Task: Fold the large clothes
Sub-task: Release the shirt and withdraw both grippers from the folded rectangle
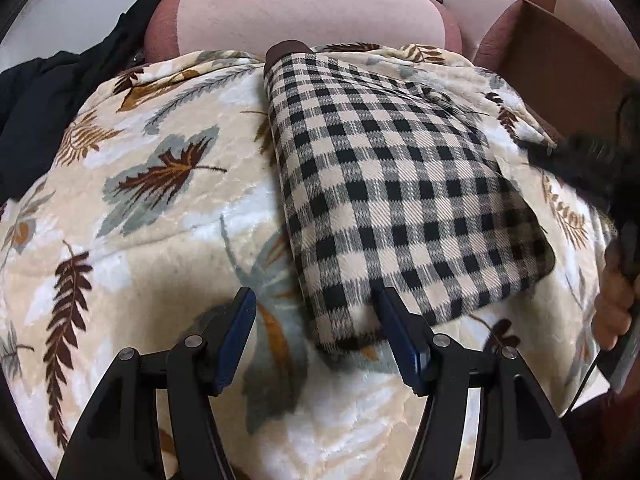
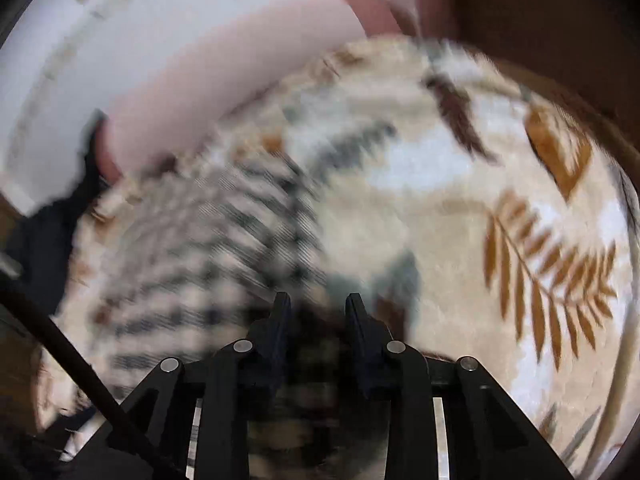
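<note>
A folded black, white and beige checked garment [image 1: 400, 184] lies on a leaf-patterned blanket [image 1: 132, 208]. My left gripper [image 1: 316, 304] is open, its blue-padded fingers either side of the garment's near corner. In the right wrist view everything is motion-blurred; the checked garment [image 2: 192, 248] lies to the left and runs under my right gripper [image 2: 316, 304]. That gripper's jaws stand apart with a gap between them. The hand holding the right gripper shows at the right edge of the left wrist view [image 1: 616, 304].
The blanket covers a sofa with pink and brown cushions [image 1: 304, 12] at the back. Dark clothing [image 1: 52, 92] is piled at the far left. A brown cardboard box [image 1: 560, 72] stands at the far right. A white wall [image 2: 80, 40] is behind.
</note>
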The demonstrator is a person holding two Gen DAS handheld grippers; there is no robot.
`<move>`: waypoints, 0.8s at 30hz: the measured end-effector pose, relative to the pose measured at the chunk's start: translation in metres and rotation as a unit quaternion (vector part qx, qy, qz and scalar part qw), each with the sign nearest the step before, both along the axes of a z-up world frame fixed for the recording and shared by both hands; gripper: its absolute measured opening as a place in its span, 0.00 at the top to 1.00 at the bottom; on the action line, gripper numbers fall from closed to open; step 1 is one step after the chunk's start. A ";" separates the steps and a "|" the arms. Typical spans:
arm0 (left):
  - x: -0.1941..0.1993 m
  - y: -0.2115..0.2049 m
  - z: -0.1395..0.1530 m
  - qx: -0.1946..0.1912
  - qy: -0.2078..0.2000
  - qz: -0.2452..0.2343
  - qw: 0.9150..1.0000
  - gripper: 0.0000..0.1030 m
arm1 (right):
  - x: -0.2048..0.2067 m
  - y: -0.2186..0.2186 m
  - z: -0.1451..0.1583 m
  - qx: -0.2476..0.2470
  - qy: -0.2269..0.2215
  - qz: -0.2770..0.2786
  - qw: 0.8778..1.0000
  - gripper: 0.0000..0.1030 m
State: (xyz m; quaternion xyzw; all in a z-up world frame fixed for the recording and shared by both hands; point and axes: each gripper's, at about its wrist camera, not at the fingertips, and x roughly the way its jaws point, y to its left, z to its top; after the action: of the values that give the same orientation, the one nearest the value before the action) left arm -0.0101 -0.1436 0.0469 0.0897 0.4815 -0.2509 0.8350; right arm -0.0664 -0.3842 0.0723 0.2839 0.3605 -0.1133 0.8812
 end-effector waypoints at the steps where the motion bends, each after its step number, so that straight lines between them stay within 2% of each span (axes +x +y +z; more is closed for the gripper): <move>1: -0.003 0.003 0.000 -0.005 0.002 0.003 1.000 0.39 | -0.001 0.005 0.009 0.029 -0.043 0.028 0.998 0.69; 3: -0.012 0.013 0.002 -0.017 0.004 0.012 1.000 0.39 | 0.009 0.012 0.013 0.089 -0.078 0.078 0.990 0.69; 4: -0.015 0.018 0.003 -0.020 0.004 0.018 1.000 0.39 | 0.017 0.021 0.011 0.126 -0.087 0.109 0.982 0.69; 7: -0.026 0.040 0.009 -0.026 -0.006 0.045 0.999 0.39 | 0.041 0.047 -0.001 0.167 -0.078 0.175 0.967 0.69; 9: -0.031 0.056 0.015 -0.027 -0.016 0.066 0.997 0.39 | 0.051 0.066 -0.011 0.171 -0.062 0.193 0.964 0.69; 14: -0.045 0.085 0.037 -0.005 -0.082 0.101 0.992 0.36 | 0.057 0.112 -0.051 0.205 0.002 0.275 0.939 0.68; 16: -0.051 0.091 0.046 -0.001 -0.112 0.111 0.988 0.31 | 0.042 0.118 -0.061 0.193 0.012 0.277 0.941 0.68; 20: -0.064 0.098 0.062 0.000 -0.177 0.131 0.975 0.19 | 0.005 0.106 -0.074 0.228 0.033 0.272 0.934 0.68; 23: -0.071 0.102 0.070 0.004 -0.197 0.136 0.971 0.18 | -0.020 0.113 -0.078 0.198 0.075 0.288 0.934 0.68; 24: -0.073 0.102 0.070 0.005 -0.194 0.133 0.972 0.18 | -0.025 0.118 -0.078 0.182 0.089 0.292 0.935 0.68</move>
State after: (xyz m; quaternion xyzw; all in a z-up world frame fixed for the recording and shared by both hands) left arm -0.0833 -0.0417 0.1172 0.0762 0.3194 -0.1133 0.9377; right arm -0.0914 -0.2662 -0.0060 0.3103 0.5193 0.1917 0.7729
